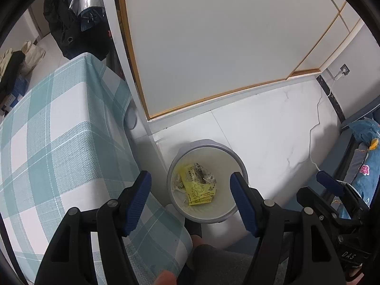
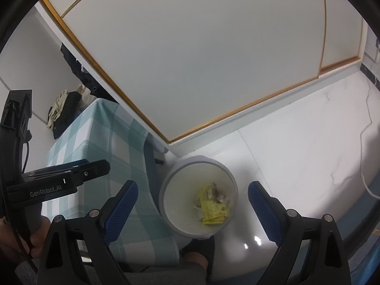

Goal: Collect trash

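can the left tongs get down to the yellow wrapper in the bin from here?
Probably yes. The left tongs hang open right above the bin, whose mouth is uncovered, and the yellow wrapper lies on top of the trash. The bin's depth might limit reach.

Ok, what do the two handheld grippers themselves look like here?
Both match: black plastic frames with silver pivot bolts and blue ribbed finger pads. The left gripper carries white "GenRobot.AI" lettering and a thin black cable; the right gripper shows "DAS" on its body.
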{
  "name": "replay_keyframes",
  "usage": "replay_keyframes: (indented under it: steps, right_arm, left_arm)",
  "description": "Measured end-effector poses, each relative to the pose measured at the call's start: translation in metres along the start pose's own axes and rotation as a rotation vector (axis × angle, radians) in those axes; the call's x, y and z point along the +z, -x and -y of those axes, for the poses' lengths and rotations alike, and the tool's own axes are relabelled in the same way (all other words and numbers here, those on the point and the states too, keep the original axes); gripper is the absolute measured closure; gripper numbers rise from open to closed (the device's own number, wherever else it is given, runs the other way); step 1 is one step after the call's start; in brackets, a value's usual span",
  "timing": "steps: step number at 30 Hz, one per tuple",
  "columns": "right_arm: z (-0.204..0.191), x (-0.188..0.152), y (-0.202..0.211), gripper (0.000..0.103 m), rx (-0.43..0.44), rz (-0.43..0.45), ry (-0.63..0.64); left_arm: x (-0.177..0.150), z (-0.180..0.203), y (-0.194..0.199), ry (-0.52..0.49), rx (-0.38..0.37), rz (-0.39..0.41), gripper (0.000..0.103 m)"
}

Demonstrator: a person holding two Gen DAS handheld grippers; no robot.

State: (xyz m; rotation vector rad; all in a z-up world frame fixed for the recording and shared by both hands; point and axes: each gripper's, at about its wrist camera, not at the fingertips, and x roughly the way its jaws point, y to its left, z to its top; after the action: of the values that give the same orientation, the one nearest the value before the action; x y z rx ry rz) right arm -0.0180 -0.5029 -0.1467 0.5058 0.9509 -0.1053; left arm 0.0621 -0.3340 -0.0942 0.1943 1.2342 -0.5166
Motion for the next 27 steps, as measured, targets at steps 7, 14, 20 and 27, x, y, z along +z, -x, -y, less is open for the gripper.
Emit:
replay_keyframes:
  steps: [7,14,20,27]
  right_arm:
    - [0.0009,-0.0008,0.0014,0.009,-0.001,0.006,-0.003]
    - [0.0021,-0.0008,0.0022,0.009,0.007,0.005,-0.013]
    - [0.0019,-0.0008,0.0027,0.009,0.006,0.007,-0.013]
    - [-0.0001,0.0013,0.0061,0.009,0.0,0.013,-0.011]
  left_arm:
    - [-0.0003,-0.0011,0.0015,0.01,0.004,0.007,0.038]
    - [-0.0011,0.0004,0.002,0.004,0.006,0.009,0.038]
    - [-0.0006,0.0015,0.0024,-0.001,0.013,0.007,0.038]
    - [-0.0009,-0.0004,0.0047,0.001,0.025,0.01,0.038]
